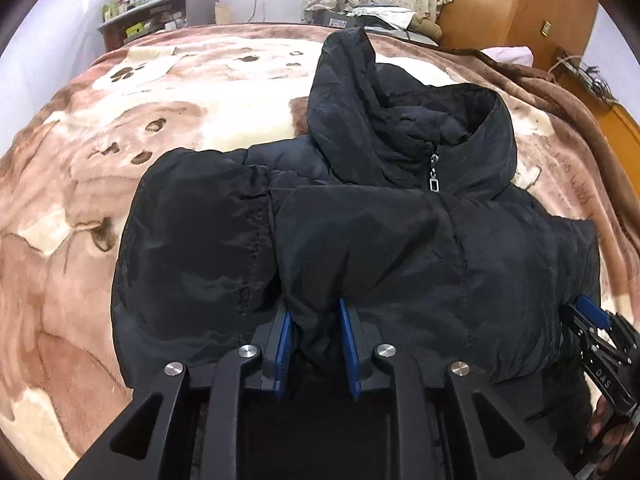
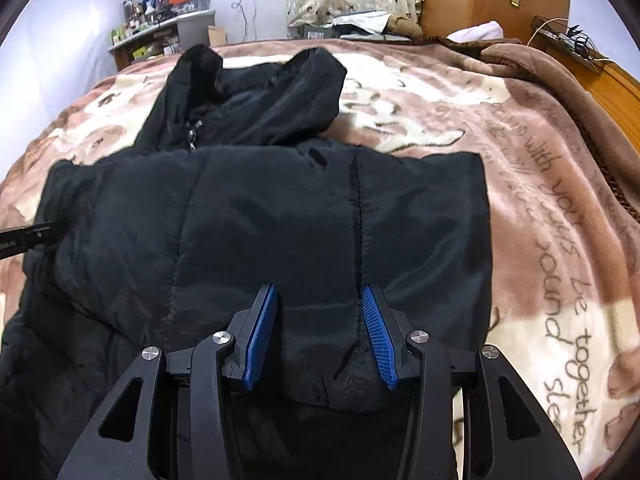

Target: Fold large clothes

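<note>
A black hooded puffer jacket [image 1: 360, 232] lies folded on the bed, hood [image 1: 400, 112] pointing away, zipper pull [image 1: 434, 176] at the collar. It also shows in the right wrist view [image 2: 280, 220]. My left gripper [image 1: 318, 312] has a bunched fold of the jacket's near edge between its blue pads, jaws partly closed on it. My right gripper [image 2: 320, 296] stands wider, with the jacket's near fold between its pads; it also shows at the right edge of the left wrist view [image 1: 592, 320].
The bed carries a brown and cream plush blanket [image 1: 140, 120] with paw prints and lettering [image 2: 560, 260]. A cluttered shelf [image 1: 160, 12] stands at the back left, a wooden wardrobe [image 1: 520, 0] at the back right, curtains behind.
</note>
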